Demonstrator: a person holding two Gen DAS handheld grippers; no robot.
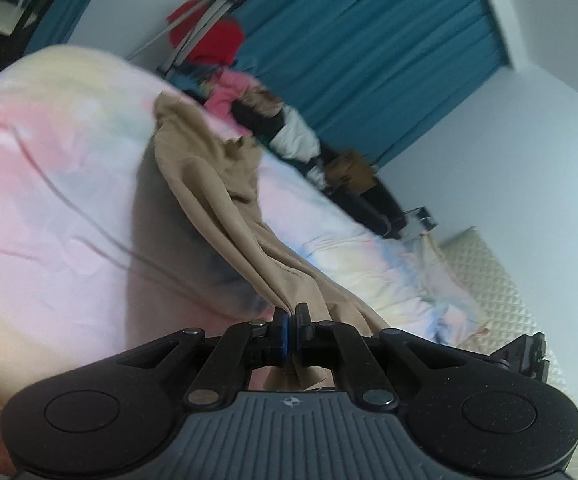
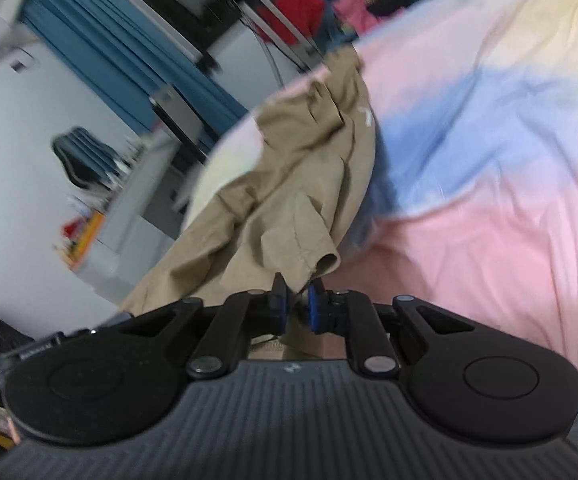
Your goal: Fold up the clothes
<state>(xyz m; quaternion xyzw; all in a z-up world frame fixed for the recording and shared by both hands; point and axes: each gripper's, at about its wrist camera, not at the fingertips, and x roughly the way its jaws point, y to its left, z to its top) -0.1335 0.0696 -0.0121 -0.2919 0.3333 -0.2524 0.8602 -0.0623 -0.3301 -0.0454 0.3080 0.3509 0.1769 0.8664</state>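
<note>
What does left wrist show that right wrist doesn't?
Left wrist only: a cream quilted panel at the bed's far edge, a brown bag by the wall, and the left claw shut on the tan garment.
Right wrist only: a dark chair, a grey cabinet, and the right claw shut on a hem of that garment.
Both: the pastel bedsheet, blue curtains, red cloth on a rack.

Pastel bedsheet (image 1: 69, 184), teal curtains (image 1: 389, 60), desk chair (image 2: 79, 156)
</note>
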